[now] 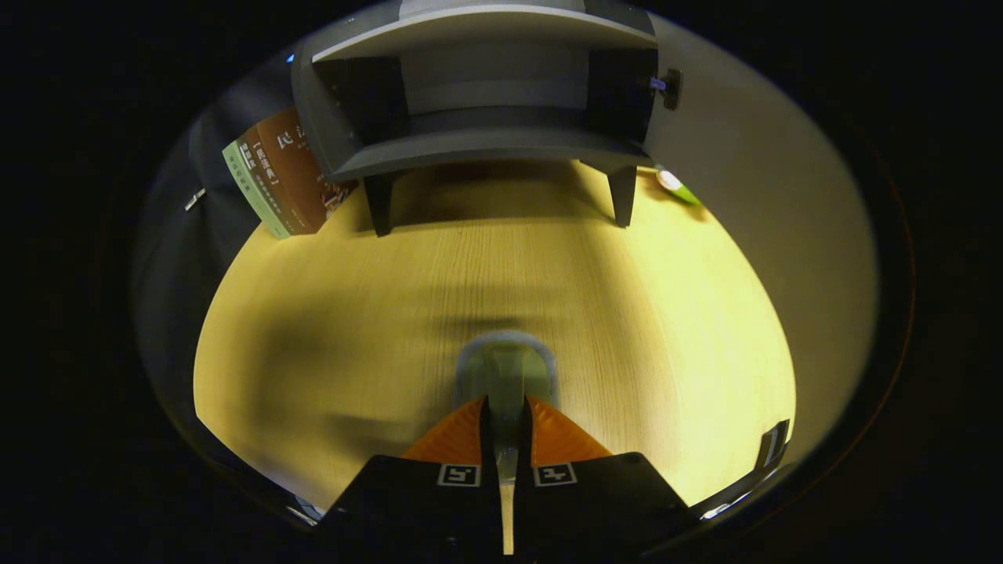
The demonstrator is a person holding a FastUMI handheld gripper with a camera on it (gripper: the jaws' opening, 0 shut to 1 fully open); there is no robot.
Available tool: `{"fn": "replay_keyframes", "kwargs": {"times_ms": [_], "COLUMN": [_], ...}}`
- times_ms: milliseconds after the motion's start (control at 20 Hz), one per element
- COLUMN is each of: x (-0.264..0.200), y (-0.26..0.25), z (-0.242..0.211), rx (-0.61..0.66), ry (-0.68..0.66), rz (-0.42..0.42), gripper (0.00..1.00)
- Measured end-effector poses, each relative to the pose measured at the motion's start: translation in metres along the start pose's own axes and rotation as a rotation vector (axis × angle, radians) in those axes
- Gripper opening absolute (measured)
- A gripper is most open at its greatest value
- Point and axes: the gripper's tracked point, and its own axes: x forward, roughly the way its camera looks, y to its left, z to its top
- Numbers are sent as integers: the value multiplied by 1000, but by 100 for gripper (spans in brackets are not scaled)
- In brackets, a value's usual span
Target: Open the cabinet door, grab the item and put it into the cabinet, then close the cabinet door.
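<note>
A small grey cabinet (478,149) on short legs stands at the far side of the wooden table (329,313). Its door (752,204) is swung wide open to the right, with a dark knob (671,86) near its upper edge. Inside, the shelves look bare. My gripper (506,407) is low over the table, well short of the cabinet. It is shut on a small flat item (506,368) with a grey rim and a greenish middle. The item stands on edge between the fingers and sticks out ahead of them. It looks blurred.
Several books (278,184) lean against the cabinet's left side. A small green and white object (677,186) lies on the table by the cabinet's right leg, under the open door. Bare tabletop stretches between my fingers and the cabinet.
</note>
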Motion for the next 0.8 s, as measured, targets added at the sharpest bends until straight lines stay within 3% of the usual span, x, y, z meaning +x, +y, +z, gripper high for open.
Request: {"fn": "replay_keyframes", "kwargs": {"times_ms": [350, 800], "x": [-54, -137], "y": [7, 33], "z": [85, 232], "rx": [2, -39], "ry": [-151, -436], "rz": [20, 47], "gripper": [10, 10]}}
